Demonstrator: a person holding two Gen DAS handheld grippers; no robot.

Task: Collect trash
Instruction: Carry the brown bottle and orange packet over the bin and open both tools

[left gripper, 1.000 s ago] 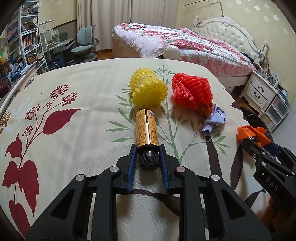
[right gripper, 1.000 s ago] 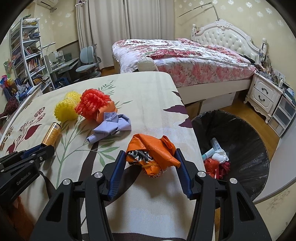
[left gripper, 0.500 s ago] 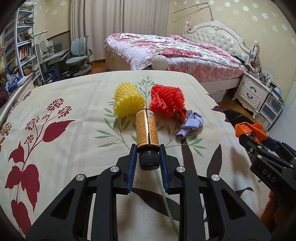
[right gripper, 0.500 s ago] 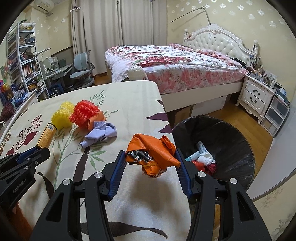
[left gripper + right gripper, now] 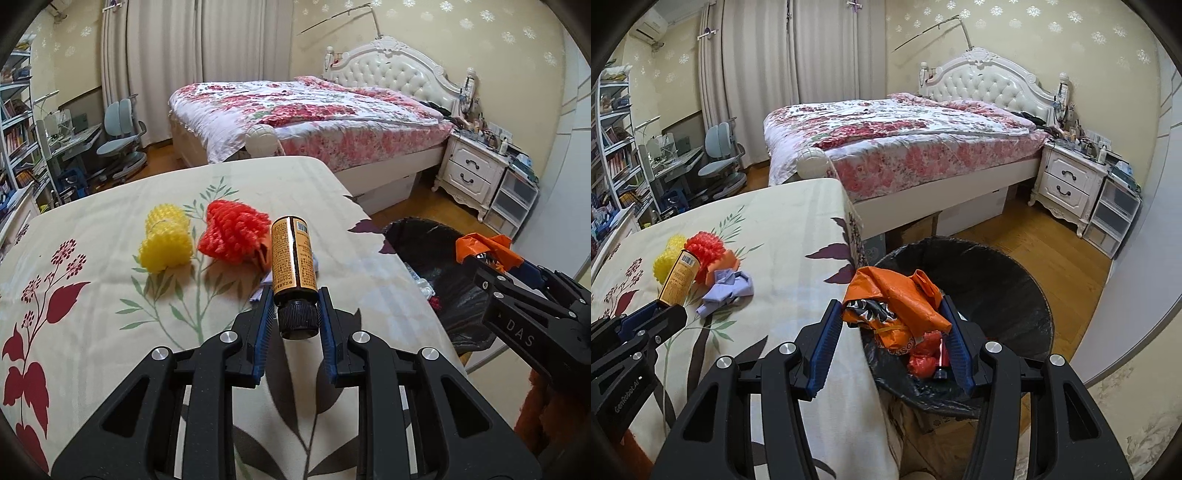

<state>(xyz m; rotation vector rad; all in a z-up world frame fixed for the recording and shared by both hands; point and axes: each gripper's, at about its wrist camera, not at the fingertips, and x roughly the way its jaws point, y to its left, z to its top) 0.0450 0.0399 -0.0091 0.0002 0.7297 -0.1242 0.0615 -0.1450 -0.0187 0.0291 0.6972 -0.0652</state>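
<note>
My left gripper (image 5: 295, 317) is shut on the black cap of an orange bottle (image 5: 293, 258) and holds it raised above the table. The bottle also shows in the right wrist view (image 5: 677, 277). My right gripper (image 5: 892, 332) is shut on a crumpled orange wrapper (image 5: 894, 299) and holds it over the near rim of the black-lined trash bin (image 5: 997, 273). The bin holds red and white scraps. A yellow foam net (image 5: 166, 240), a red foam net (image 5: 236, 232) and a crumpled lilac paper (image 5: 727, 290) lie on the table.
The table (image 5: 92, 295) has a cream cloth with red and green leaf prints; its right edge borders the bin. A bed (image 5: 905, 147), a white nightstand (image 5: 1067, 181), a desk chair (image 5: 720, 162) and bookshelves (image 5: 613, 155) stand beyond.
Both grippers have lifted and swung right. The bottle has risen off the table. The orange wrapper has moved from above the table to above the bin.
</note>
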